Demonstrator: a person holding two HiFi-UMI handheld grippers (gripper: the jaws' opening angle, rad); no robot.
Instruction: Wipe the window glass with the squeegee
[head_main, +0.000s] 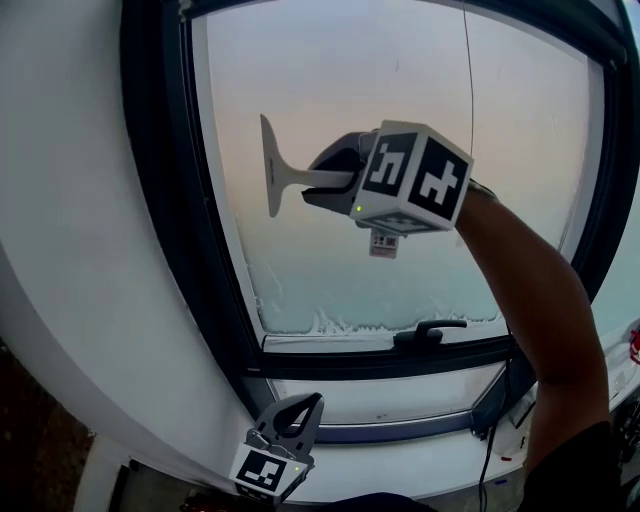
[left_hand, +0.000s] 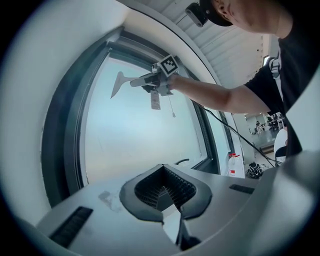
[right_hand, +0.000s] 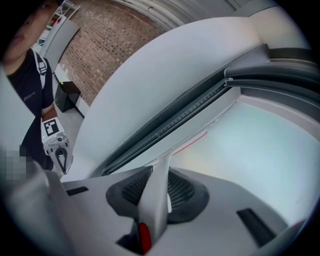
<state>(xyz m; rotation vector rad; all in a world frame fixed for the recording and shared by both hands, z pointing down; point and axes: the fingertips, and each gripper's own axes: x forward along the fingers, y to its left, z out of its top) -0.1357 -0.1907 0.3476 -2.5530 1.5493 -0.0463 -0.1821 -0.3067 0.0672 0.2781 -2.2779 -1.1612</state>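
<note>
A white squeegee (head_main: 300, 179) is held up in front of the window glass (head_main: 400, 80), which is frosted along the bottom. Its blade (head_main: 269, 165) stands upright near the pane's left edge; whether it touches the glass I cannot tell. My right gripper (head_main: 332, 176) is shut on the squeegee's handle (right_hand: 156, 192). In the right gripper view the blade (right_hand: 192, 141) runs along the glass beside the frame. My left gripper (head_main: 292, 422) hangs low below the sill, shut, with nothing between its fingertips (left_hand: 172, 216). The left gripper view shows the squeegee (left_hand: 122, 83) high on the pane.
A dark window frame (head_main: 160, 200) surrounds the pane, with a black handle (head_main: 430, 330) on its bottom rail. A thin cord (head_main: 468, 60) hangs down the glass at the right. A white sill (head_main: 400, 400) lies beneath. A bottle (left_hand: 233, 165) stands to the right.
</note>
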